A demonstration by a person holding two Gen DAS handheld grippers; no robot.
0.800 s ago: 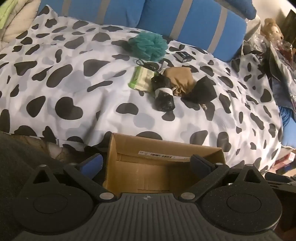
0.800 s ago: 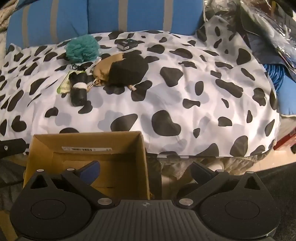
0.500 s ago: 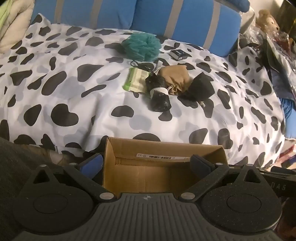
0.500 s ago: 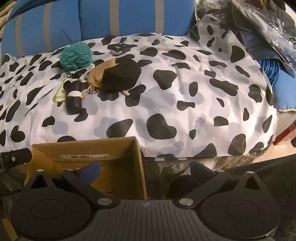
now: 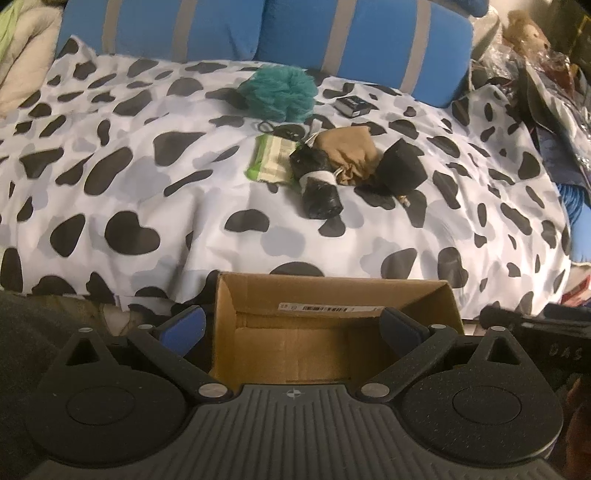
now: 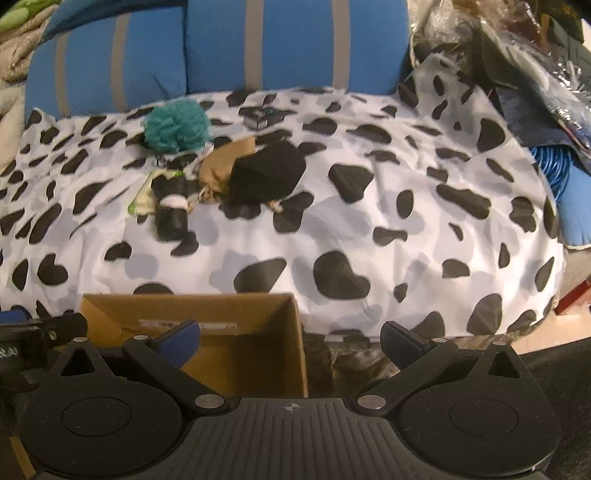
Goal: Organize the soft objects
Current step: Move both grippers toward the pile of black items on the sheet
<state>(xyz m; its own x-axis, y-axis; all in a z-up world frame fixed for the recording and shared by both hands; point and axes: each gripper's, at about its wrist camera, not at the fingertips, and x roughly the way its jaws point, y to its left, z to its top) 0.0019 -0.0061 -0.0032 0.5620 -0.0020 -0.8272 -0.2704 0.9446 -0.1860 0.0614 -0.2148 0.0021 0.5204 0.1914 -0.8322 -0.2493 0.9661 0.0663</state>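
Several soft items lie clustered on a cow-print bed cover [image 5: 147,177]: a teal mesh pouf [image 5: 279,94], a green wipes pack [image 5: 271,162], a black roll with a white band [image 5: 318,184], a tan drawstring pouch [image 5: 349,151] and a black pouch [image 5: 402,166]. The same pouf [image 6: 176,125], roll [image 6: 173,206] and black pouch [image 6: 267,171] show in the right wrist view. An open cardboard box [image 5: 332,295] stands at the bed's near edge. My left gripper [image 5: 291,326] hangs open over the box. My right gripper [image 6: 291,338] is open above the box's right wall [image 6: 299,343], holding nothing.
Blue pillows with grey stripes [image 5: 351,40] line the back of the bed. A small dark box [image 5: 352,105] lies behind the cluster. Plastic-wrapped clutter and a plush toy [image 5: 524,29] pile up at the right; blue cord [image 6: 552,166] sits beside the bed.
Both grippers have drawn back and tilted a little, so the bed and item cluster sit slightly farther and the pillows show more. Jaws stay wide apart; nothing was picked up.
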